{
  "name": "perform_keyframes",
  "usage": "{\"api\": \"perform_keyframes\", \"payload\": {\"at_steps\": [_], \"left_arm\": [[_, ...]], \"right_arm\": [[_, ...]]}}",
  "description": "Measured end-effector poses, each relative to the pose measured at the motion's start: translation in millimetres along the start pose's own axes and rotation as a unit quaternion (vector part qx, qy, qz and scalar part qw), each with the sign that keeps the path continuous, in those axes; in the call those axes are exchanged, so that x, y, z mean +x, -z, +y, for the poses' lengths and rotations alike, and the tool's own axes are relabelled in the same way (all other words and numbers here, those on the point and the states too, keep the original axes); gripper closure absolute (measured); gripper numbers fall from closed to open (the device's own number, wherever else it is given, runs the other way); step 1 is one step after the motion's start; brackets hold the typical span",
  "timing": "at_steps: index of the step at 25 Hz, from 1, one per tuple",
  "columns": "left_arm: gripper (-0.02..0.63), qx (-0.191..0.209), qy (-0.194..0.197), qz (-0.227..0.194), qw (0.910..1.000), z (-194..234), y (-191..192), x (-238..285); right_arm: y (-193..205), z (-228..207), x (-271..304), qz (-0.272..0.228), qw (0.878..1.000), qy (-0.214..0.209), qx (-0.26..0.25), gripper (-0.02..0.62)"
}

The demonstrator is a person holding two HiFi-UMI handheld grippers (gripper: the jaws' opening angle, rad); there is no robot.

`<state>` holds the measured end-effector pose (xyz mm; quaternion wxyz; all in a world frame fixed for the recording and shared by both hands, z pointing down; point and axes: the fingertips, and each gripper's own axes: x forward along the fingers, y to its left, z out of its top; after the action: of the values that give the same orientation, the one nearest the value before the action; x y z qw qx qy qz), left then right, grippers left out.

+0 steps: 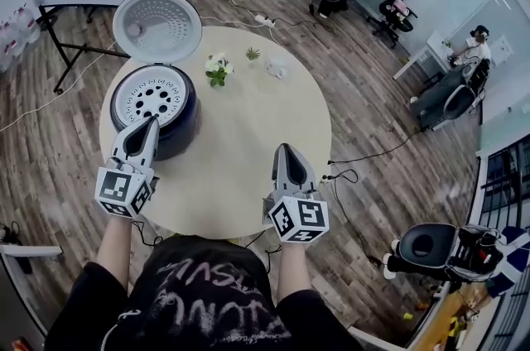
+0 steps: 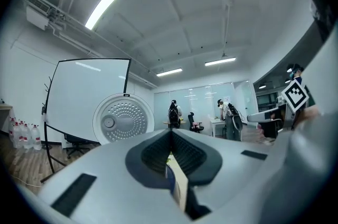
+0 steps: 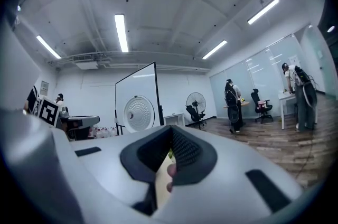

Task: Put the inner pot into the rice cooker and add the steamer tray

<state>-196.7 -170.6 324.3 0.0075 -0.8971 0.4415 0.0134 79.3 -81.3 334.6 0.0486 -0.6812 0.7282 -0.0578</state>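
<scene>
While the round, pale wooden table (image 1: pixel 248 159) fills the middle of the head view, the dark, glossy rice cooker (image 1: pixel 184 119) stands on its left part. Its dimpled round lid (image 1: pixel 157 26) is tipped open, and the white, round-holed steamer tray (image 1: pixel 151 98) sits inside. The left gripper (image 1: pixel 151 122) and the right gripper (image 1: pixel 284 149) both have their ribbed jaws pressed together, holding nothing.

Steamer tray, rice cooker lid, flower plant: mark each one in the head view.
steamer tray (image 1: pixel 153 99), head view, on its perforated white centre.
rice cooker lid (image 1: pixel 157 26), head view, on the dimpled inner face of the open lid.
flower plant (image 1: pixel 218 69), head view, on its white blossoms.
</scene>
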Motion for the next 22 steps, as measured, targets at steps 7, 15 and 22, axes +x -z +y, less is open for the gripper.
{"api": "perform_keyframes", "payload": {"at_steps": [7,15,22], "left_arm": [[0.595,-0.008,-0.003,-0.002,1.0,-5.1,2.1,-2.8],[0.595,0.003,-0.008,-0.006,0.9999,-8.0,-2.3,-3.9],[0.595,0.001,-0.014,0.004,0.9999,-8.7,3.8,-4.9]], "right_arm": [[-2.6,-9.2,-14.8,0.0,1.0,0.013,-0.024,0.591],[-8.1,-21.6,-23.9,-0.004,0.999,0.03,-0.027,0.591],[-3.8,-36.1,-29.6,0.009,0.997,0.061,-0.039,0.594]]}}
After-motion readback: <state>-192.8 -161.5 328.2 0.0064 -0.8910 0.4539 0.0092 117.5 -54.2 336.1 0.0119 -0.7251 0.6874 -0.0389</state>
